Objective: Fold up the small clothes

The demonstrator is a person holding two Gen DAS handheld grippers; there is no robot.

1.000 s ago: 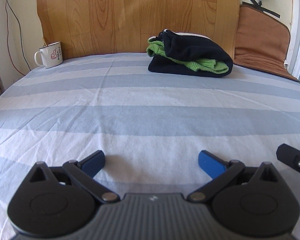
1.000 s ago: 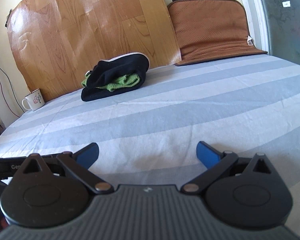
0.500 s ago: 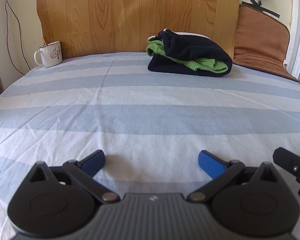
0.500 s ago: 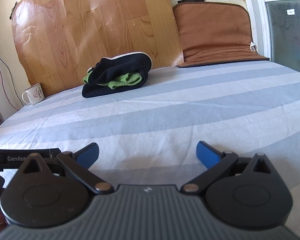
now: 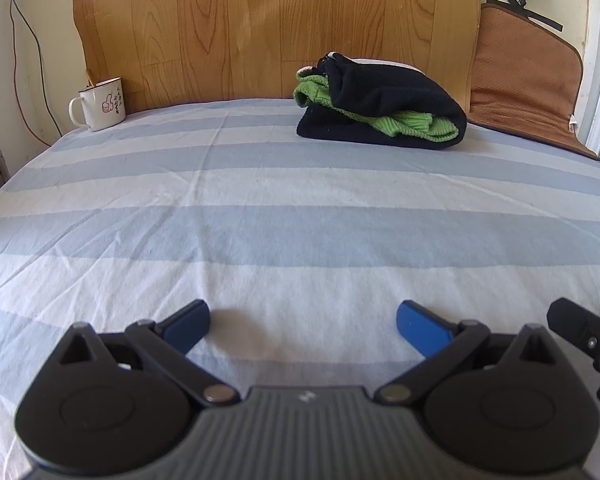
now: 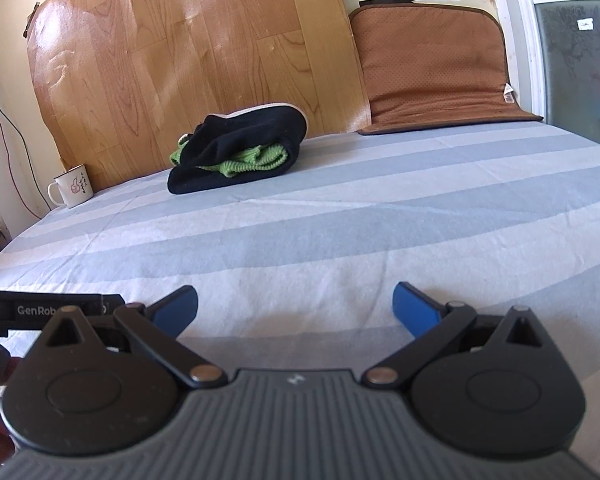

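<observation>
A folded bundle of black and green clothes [image 5: 380, 108] lies at the far side of the striped sheet [image 5: 292, 216], near the wooden board; it also shows in the right wrist view [image 6: 240, 152]. My left gripper [image 5: 302, 318] is open and empty, low over the near part of the sheet, far from the bundle. My right gripper [image 6: 296, 306] is open and empty too, beside the left one. Part of the right gripper shows at the right edge of the left wrist view [image 5: 584, 334].
A white enamel mug [image 5: 100, 104] stands at the far left of the sheet. A wooden board [image 5: 276, 28] leans on the wall behind. A brown cushion mat [image 6: 432, 68] leans at the far right, next to a window frame.
Both grippers stay open and almost still. The right wrist view has tilted slightly, so the bundle sits a little lower and closer to centre.
</observation>
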